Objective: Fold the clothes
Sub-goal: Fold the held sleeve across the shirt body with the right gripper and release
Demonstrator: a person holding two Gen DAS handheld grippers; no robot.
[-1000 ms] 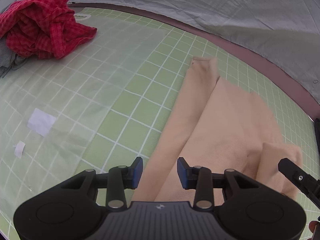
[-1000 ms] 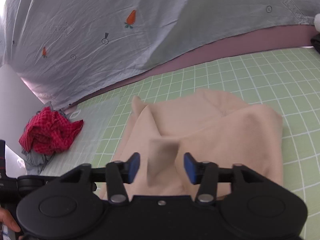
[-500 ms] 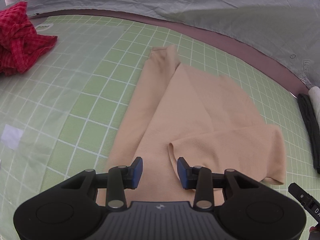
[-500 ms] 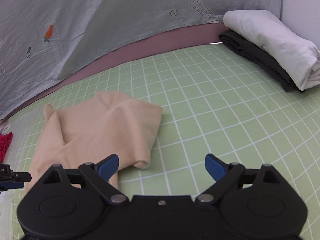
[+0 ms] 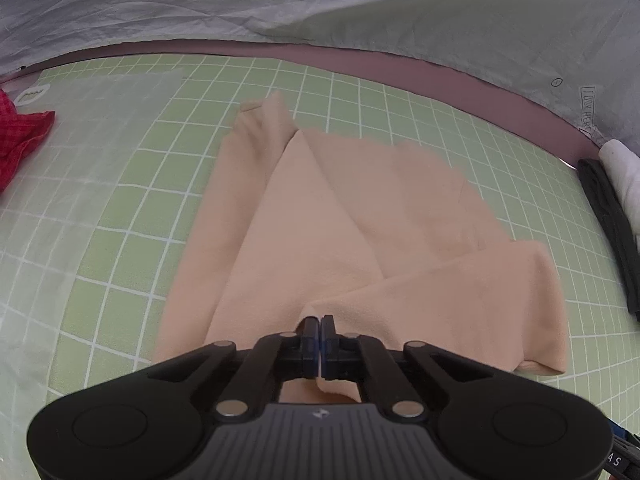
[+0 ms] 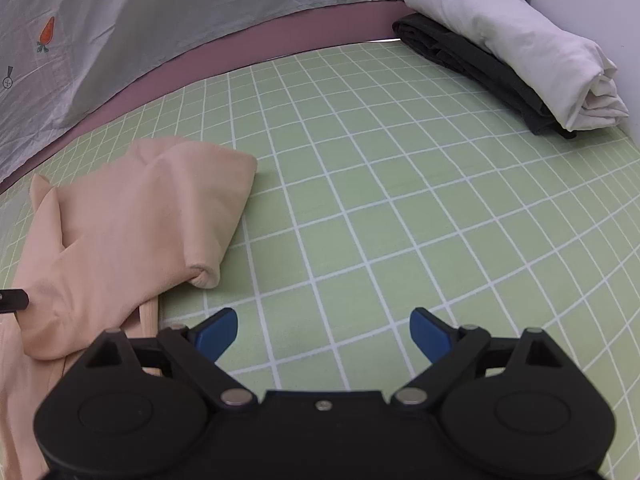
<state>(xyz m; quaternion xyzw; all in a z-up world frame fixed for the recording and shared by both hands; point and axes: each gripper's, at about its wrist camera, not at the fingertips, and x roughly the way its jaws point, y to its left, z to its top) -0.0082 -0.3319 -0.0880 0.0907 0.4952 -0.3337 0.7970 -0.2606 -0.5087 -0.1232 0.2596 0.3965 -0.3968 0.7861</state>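
Observation:
A peach garment lies partly folded on the green grid mat; its right part is doubled over into a thick fold. My left gripper is shut on the near edge of that fold. In the right wrist view the peach garment lies at the left, and my right gripper is wide open and empty over bare mat to the right of it. The left gripper's tip shows at the left edge.
A folded white garment lies on a folded dark garment at the mat's far right corner. A red checked garment lies at the far left. A grey printed sheet hangs behind the mat.
My left gripper has closed on the garment's near edge. My right gripper let go of the peach cloth, opened wide and swung right, away from the garment.

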